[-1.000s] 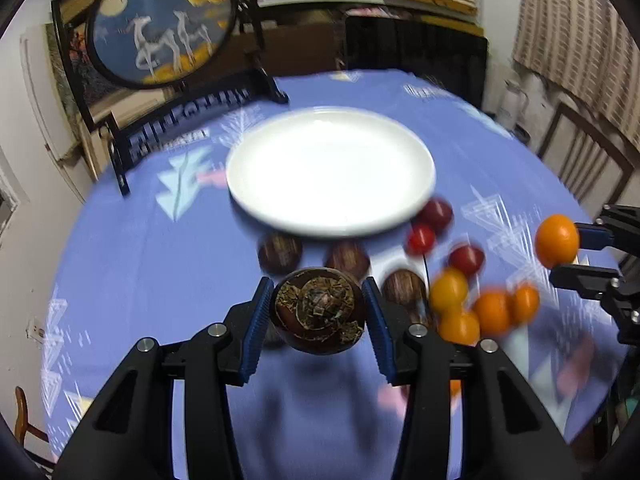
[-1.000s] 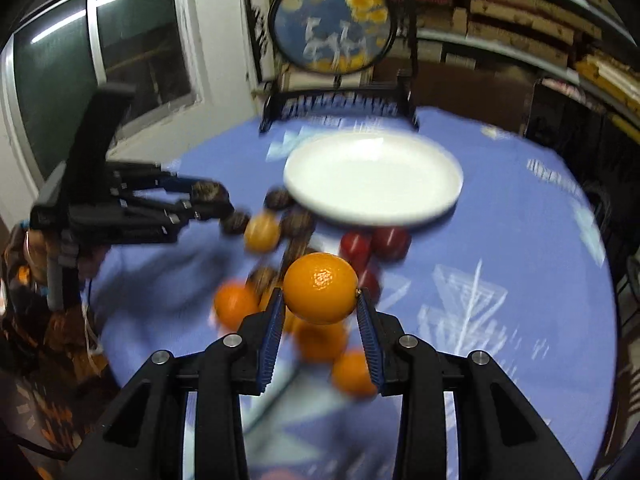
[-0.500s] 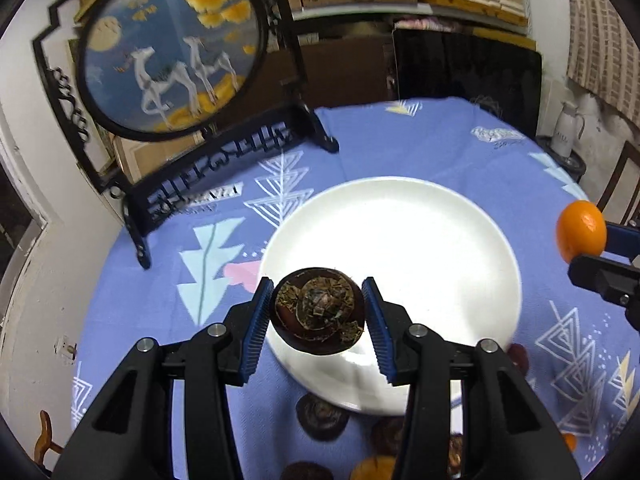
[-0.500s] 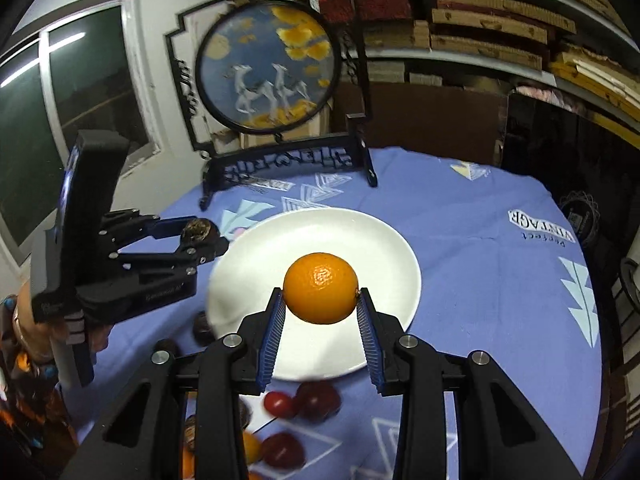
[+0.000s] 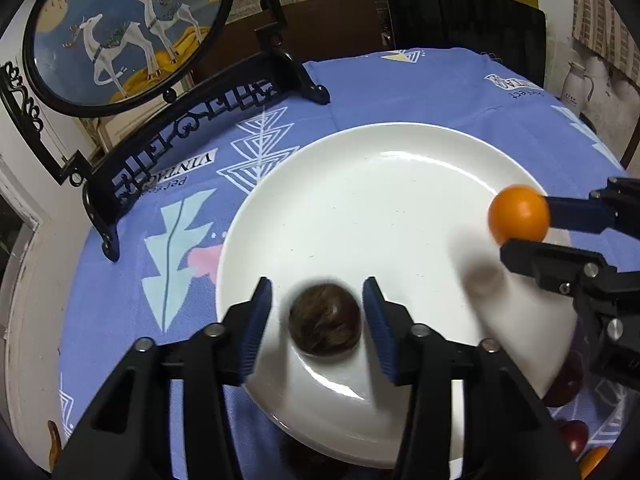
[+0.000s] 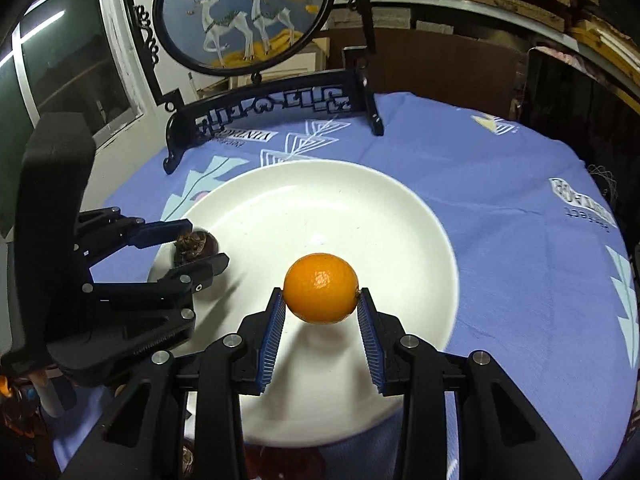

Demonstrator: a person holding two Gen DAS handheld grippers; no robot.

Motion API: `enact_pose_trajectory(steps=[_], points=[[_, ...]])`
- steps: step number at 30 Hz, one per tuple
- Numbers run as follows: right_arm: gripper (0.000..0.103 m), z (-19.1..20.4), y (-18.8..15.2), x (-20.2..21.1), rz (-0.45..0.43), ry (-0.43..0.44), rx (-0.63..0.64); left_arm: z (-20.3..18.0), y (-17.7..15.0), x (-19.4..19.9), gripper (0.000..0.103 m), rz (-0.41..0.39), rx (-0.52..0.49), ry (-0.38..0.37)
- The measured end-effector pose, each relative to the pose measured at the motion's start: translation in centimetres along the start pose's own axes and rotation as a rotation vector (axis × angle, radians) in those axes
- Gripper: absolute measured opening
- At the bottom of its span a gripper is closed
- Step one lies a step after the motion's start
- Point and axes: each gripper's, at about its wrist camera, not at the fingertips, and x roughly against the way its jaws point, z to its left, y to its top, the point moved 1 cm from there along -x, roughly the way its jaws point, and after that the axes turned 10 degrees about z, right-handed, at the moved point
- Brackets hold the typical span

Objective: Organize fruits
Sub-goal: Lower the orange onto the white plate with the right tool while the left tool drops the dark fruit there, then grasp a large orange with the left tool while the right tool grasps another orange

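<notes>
Left wrist view, items by descending size:

Tablecloth, blue-violet with pale geometric print, covering the table.

Ornamental round screen, two white deer on a blue ground, in a black carved stand at the cloth's far-left edge.

White plate, round, flat on the cloth, near the stand.

Left gripper, black with blue pads, over the plate's near-left part. Jaws opening; a gap shows on each side of the fruit between them, pads not touching.

Right gripper, same make, over the plate's near-centre in the right wrist view. Jaws opening; the pads stand at the fruit's flanks, and whether they touch it cannot be told.

Orange, between the right gripper's pads, above the plate with its shadow below.

Brown fruit, dark, round, motion-blurred, between the left gripper's pads over the plate's near-left part.

Red fruits, on the cloth off the plate's near-right rim, partly hidden.
</notes>
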Motion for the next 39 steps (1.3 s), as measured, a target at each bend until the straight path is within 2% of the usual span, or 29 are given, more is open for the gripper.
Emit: enact_pose_trajectory(steps=[1, 2, 7, 11, 14, 18, 24, 29, 33, 39], points=[[0.055, 0.0, 0.0, 0.2, -0.010, -0.010, -0.003, 0.0, 0.0, 0.0, 0.059, -0.003, 0.002, 0.001], [0.057, 0.0, 0.0, 0.6, -0.030, -0.016, -0.006, 0.1, 0.0, 0.1, 0.063, -0.009, 0.005, 0.005], [0.058, 0.0, -0.9, 2.4, -0.049, -0.005, -0.001, 0.3, -0.7, 1.0, 0.065, -0.025, -0.001, 0.001], [0.060, 0.2, -2.7, 4.0, -0.054, -0.015, 0.011, 0.1, -1.9, 2.5, 0.070, -0.046, -0.001, -0.014], [0.069, 0.7, -4.9, 5.6, -0.064, -0.026, 0.017, -0.1, -3.0, 3.5, 0.073, -0.056, -0.002, -0.021], [0.069, 1.5, -8.0, 7.8, -0.073, -0.021, 0.044, -0.4, -5.3, 5.4, 0.078, -0.077, -0.003, -0.026], [0.078, 3.0, -14.0, 11.0, -0.084, -0.062, 0.122, -0.7, -10.2, 8.0, 0.084, -0.096, -0.002, -0.089], [0.079, 3.8, -18.7, 12.2, -0.074, -0.136, 0.215, -2.9, -15.3, 9.7, 0.088, -0.081, -0.083, -0.156], [0.079, 3.9, -20.9, 12.1, -0.049, -0.163, 0.259, -5.5, -18.5, 10.4, 0.088, -0.068, -0.172, -0.218], [0.079, 3.7, -22.2, 11.2, -0.012, -0.147, 0.252, -8.1, -19.7, 8.9, 0.088, -0.023, -0.225, -0.235]])
